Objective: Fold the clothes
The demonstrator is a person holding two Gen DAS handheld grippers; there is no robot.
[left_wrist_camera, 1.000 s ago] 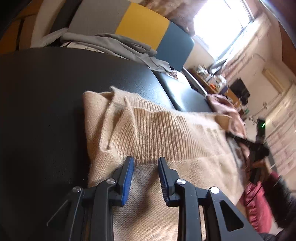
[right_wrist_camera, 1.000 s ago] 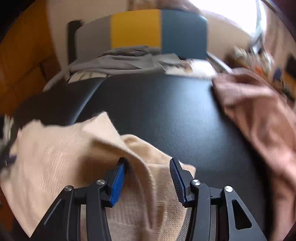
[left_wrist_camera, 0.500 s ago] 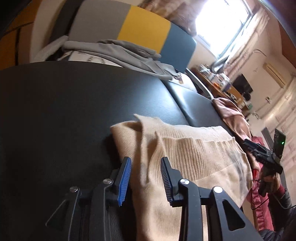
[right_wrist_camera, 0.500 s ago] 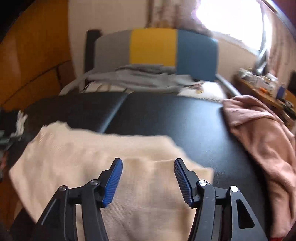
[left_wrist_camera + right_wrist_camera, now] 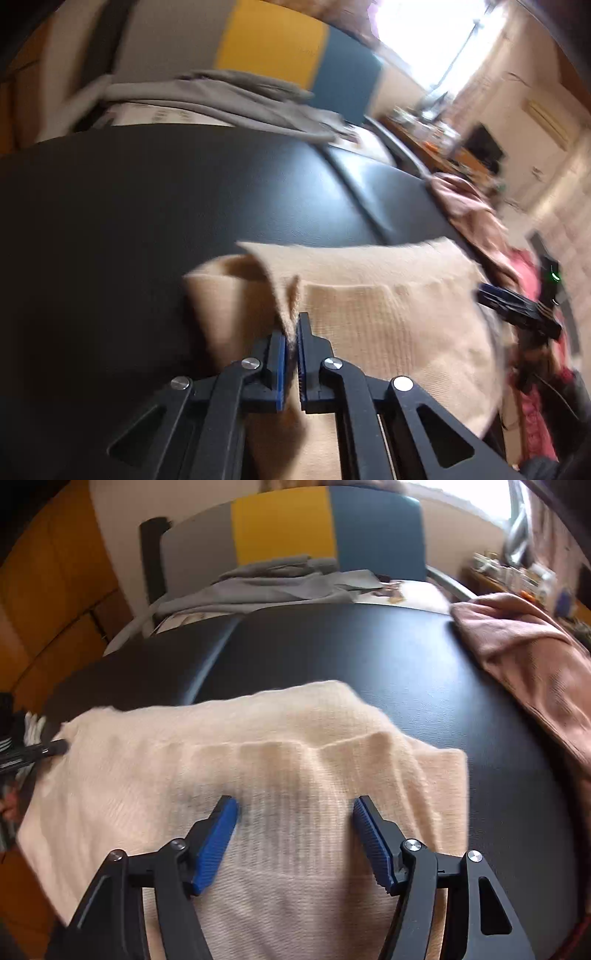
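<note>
A cream knit sweater lies folded on the black padded table. My left gripper is shut on a raised fold at the sweater's left edge. In the right wrist view the same sweater spreads flat across the table's near side. My right gripper is open and empty, its blue pads just above the sweater's middle. The right gripper also shows in the left wrist view at the sweater's far right edge.
A pink-brown garment lies on the table's right side. Grey clothes are piled on a grey, yellow and blue chair behind the table. A cluttered shelf stands at the far right under a bright window.
My left gripper has closed on the sweater's left fold. My right gripper has let go, opened wider and pulled back over the sweater, which now lies flatter.
</note>
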